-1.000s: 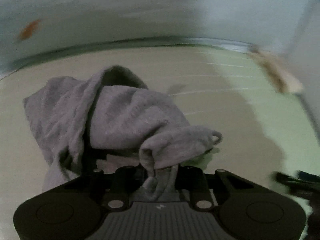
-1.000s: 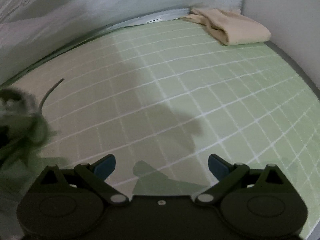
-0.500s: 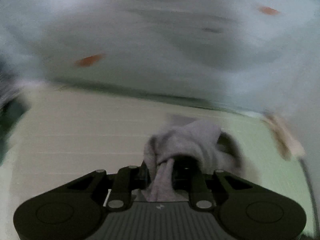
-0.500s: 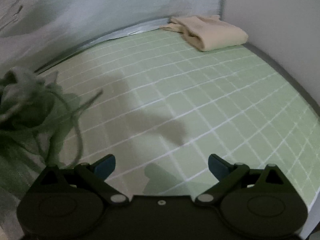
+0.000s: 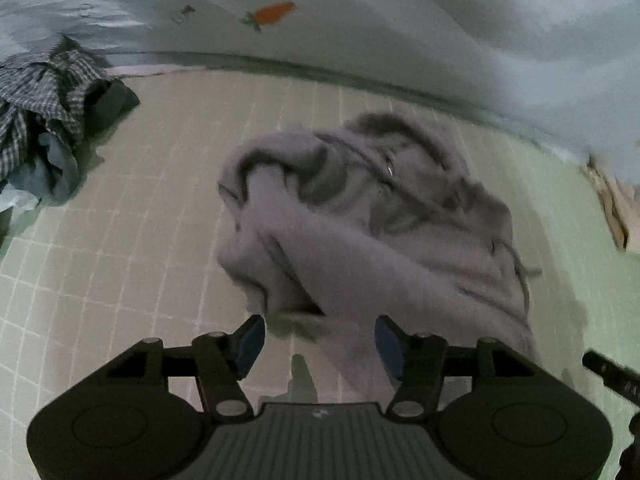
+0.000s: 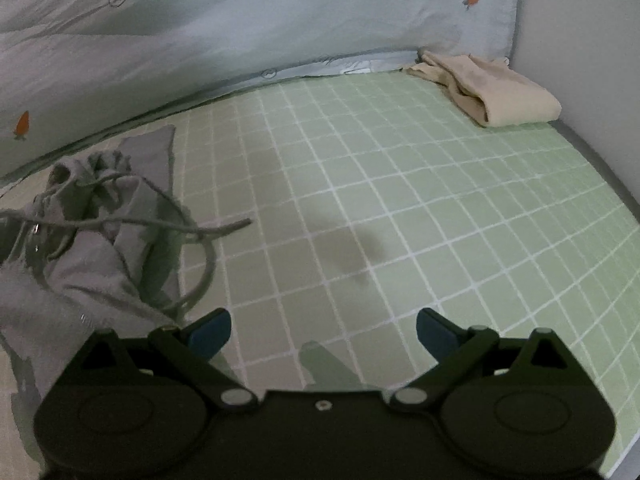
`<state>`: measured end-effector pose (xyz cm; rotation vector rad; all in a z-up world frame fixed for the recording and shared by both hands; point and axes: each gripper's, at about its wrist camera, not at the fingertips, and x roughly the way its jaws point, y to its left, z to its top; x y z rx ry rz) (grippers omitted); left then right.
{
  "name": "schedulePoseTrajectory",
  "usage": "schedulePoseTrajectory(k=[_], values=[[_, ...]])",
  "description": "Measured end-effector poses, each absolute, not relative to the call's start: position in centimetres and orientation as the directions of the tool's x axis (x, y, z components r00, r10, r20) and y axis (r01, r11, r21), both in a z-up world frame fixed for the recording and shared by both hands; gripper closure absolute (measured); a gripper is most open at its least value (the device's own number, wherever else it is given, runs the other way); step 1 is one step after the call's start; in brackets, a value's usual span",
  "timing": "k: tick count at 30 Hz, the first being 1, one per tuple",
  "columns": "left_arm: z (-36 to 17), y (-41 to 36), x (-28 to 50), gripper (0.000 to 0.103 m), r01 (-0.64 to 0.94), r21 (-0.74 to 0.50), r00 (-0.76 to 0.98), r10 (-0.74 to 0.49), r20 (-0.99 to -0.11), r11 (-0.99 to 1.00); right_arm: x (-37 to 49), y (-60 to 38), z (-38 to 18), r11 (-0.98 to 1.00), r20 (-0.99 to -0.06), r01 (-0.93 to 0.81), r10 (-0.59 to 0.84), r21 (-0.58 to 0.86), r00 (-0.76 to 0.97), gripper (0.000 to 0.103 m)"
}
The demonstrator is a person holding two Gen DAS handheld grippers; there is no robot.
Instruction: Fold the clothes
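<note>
A crumpled grey hoodie (image 5: 360, 216) lies in a heap on the green checked mat (image 5: 120, 272), just ahead of my left gripper (image 5: 320, 340). That gripper is open, its blue pads apart, with the cloth's near edge lying in front of them. In the right wrist view the same grey hoodie (image 6: 92, 232) sits at the left with its drawstring (image 6: 192, 232) trailing over the mat (image 6: 440, 220). My right gripper (image 6: 324, 330) is open above bare mat, to the right of the hoodie.
A folded beige garment (image 6: 496, 92) rests at the mat's far right corner by a white wall. A pile of checked and dark clothes (image 5: 44, 120) lies at the far left. A pale blue carrot-print quilt (image 6: 260, 20) runs along the back edge.
My left gripper was shut on the grey hoodie and carrying it; it has now let go and opened, and the hoodie lies dropped on the mat. The right gripper stayed open.
</note>
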<state>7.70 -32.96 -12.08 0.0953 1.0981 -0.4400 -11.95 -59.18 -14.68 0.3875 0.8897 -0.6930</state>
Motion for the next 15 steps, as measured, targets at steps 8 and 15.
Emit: schedulePoseTrajectory(k=[8, 15], values=[[-13.6, -34.4, 5.0, 0.037, 0.457, -0.218, 0.293, -0.378, -0.878, 0.862, -13.5, -59.0, -15.1, 0.744, -0.823, 0.667, -0.359, 0.031, 0.440, 0.003], [-15.2, -35.6, 2.5, 0.097, 0.491, -0.254, 0.231, -0.405, -0.885, 0.834, -15.7, -59.8, -15.1, 0.736, -0.823, 0.677, -0.369, 0.025, 0.432, 0.003]])
